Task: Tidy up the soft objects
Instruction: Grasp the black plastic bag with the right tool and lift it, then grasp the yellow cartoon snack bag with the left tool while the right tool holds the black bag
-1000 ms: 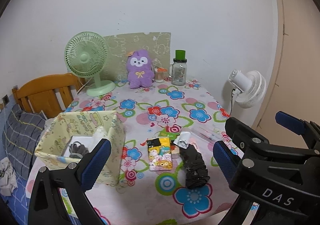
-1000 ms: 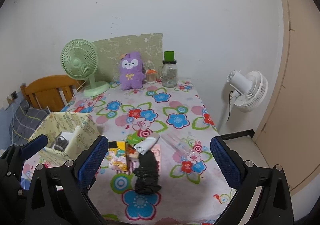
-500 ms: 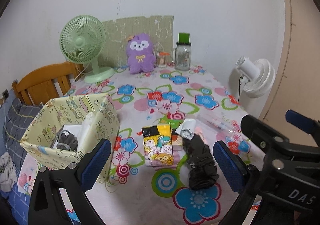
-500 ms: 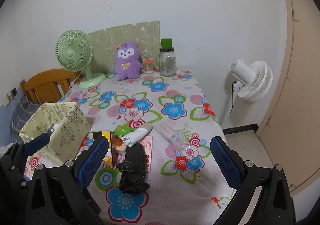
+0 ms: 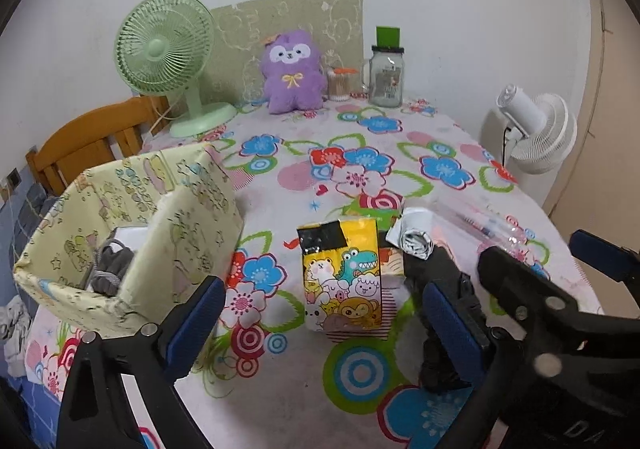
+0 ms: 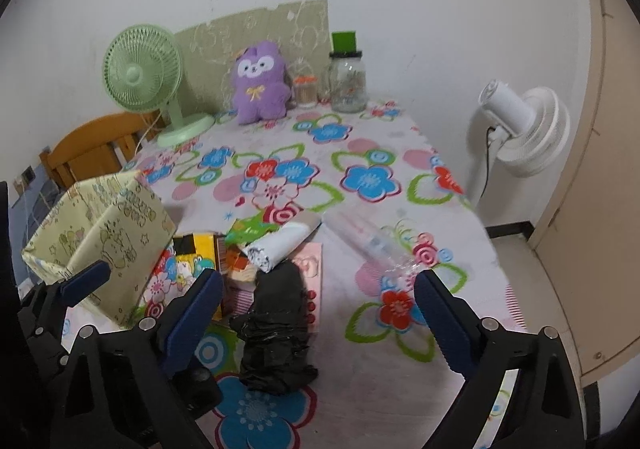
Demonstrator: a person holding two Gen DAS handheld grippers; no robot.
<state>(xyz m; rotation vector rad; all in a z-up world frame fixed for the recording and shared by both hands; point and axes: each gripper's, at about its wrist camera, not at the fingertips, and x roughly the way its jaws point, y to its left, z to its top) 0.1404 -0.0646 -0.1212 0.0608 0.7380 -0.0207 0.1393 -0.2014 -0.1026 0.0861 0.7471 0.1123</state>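
A yellow cartoon tissue pack [image 5: 344,277] lies on the flowered tablecloth [image 5: 360,169], beside a rolled white cloth [image 5: 416,237] and a crumpled black bundle [image 5: 444,289]. My left gripper [image 5: 324,329] hangs open just above the pack, touching nothing. My right gripper [image 6: 318,323] is over the black bundle [image 6: 276,329]; its jaws are closing, and the bundle lies between and below the fingers with the pads clear of it. A pale yellow fabric box [image 5: 192,217] holding grey items stands at the left. A purple plush toy [image 5: 294,73] sits at the back.
A green desk fan [image 5: 164,49], a small orange-lidded pot [image 5: 340,83] and a glass jar [image 5: 386,77] line the back wall. A clear plastic packet [image 6: 372,241] lies right of the white roll. A white floor fan [image 6: 520,133] stands off the table's right edge; a wooden chair [image 5: 92,141] stands behind the left.
Both grippers have come down and forward toward the table, so the pack, roll and black bundle sit larger and nearer. The right fingers stand slightly closer together.
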